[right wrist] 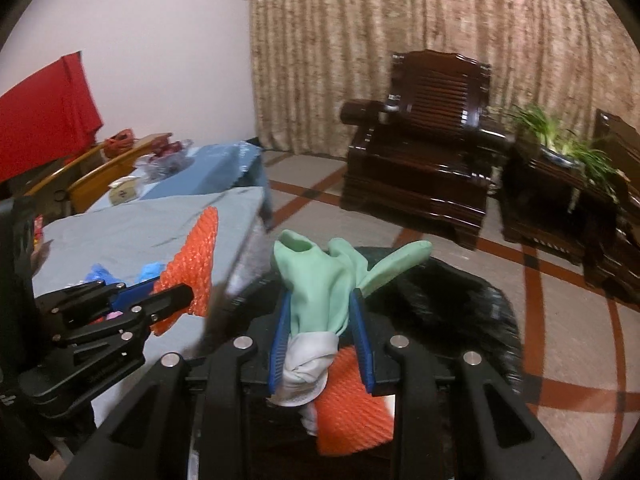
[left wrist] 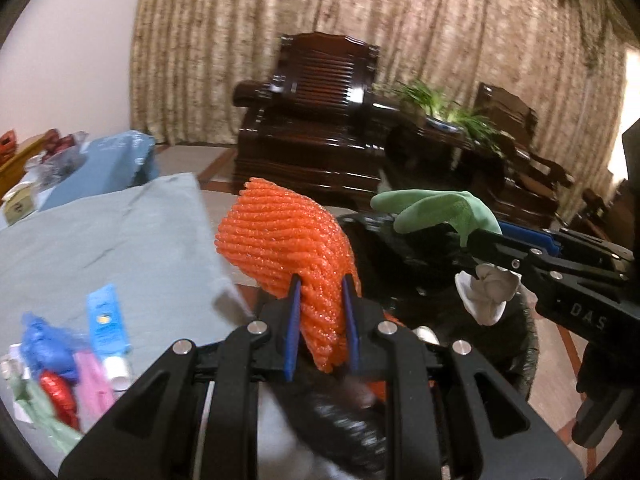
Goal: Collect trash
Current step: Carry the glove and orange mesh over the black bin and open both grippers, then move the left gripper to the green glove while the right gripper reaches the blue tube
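My left gripper [left wrist: 322, 320] is shut on an orange foam net [left wrist: 280, 236], which sticks up between the blue pads [left wrist: 294, 320]. It is just off the table corner, beside a black trash bag [left wrist: 424, 264]. My right gripper [right wrist: 322, 340] is shut on a green rubber glove [right wrist: 320, 276] with a white crumpled end [right wrist: 308, 364], above the trash bag [right wrist: 460, 292]. A second orange net [right wrist: 352, 412] lies in the bag. In each wrist view the other gripper shows: the right gripper [left wrist: 480, 256] with the glove [left wrist: 436, 208], and the left gripper [right wrist: 176, 286] with its net [right wrist: 196, 264].
The table's grey-blue cloth [left wrist: 100, 240] carries a blue tube [left wrist: 106, 320], blue plastic [left wrist: 44, 344], a red foil piece [left wrist: 56, 396] and a pink wrapper [left wrist: 94, 380]. Behind it is a second table [right wrist: 216, 172]. A dark wooden armchair [right wrist: 424, 160] and a plant [right wrist: 560, 140] stand beyond the tiled floor.
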A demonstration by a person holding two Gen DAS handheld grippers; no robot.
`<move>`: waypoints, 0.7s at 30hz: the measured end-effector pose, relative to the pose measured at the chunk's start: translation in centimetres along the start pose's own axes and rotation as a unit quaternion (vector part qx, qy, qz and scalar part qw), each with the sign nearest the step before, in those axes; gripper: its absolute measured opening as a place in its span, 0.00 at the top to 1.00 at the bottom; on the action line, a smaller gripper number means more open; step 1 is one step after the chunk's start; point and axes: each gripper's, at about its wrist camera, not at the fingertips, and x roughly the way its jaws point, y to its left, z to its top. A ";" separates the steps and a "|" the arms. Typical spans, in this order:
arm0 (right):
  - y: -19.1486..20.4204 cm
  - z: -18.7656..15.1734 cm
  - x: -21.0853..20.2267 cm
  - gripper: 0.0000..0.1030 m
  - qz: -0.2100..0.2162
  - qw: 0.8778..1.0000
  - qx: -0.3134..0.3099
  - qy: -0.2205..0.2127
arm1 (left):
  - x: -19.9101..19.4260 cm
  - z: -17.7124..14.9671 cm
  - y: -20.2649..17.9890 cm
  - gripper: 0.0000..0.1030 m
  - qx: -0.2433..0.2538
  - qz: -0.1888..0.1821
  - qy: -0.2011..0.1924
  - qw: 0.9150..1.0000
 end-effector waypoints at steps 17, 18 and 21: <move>-5.2 -2.0 -0.6 0.20 -0.044 0.998 0.039 -0.002 | 2.4 -0.7 -2.2 0.22 0.011 -0.026 0.015 0.999; -5.1 -2.0 -0.8 0.13 -0.044 0.998 0.041 -0.007 | 1.9 -0.7 -1.8 0.20 0.011 -0.019 0.012 1.000; -4.4 -1.8 -1.3 0.06 -0.034 0.999 0.039 -0.015 | 0.1 -0.7 -0.5 0.12 0.006 0.008 0.000 1.000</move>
